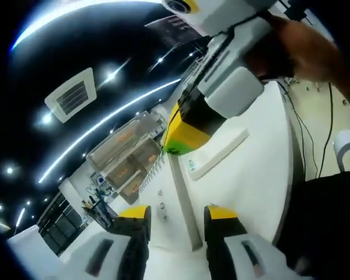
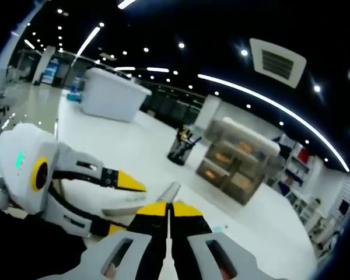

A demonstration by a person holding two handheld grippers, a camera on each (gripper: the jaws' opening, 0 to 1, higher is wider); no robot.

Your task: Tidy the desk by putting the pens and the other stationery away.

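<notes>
- Two grippers are up over the white worktop [image 2: 163, 151]. The right gripper [image 2: 170, 214] has its yellow-tipped fingers pressed together, with a thin pale item [image 2: 168, 191], perhaps a pen, poking out just past their tips; whether they actually pinch it I cannot tell for certain.
- The left gripper [image 1: 178, 217] has its fingers apart, with nothing between them.
- Ahead of the right fingers, well apart, stands a dark mesh pen cup [image 2: 181, 150] with pens in it; beyond and to the right is a clear drawer unit [image 2: 236, 160].
- To do this well, I judge: carry the pale item level to the cup, tip it upright over the rim, then release.
</notes>
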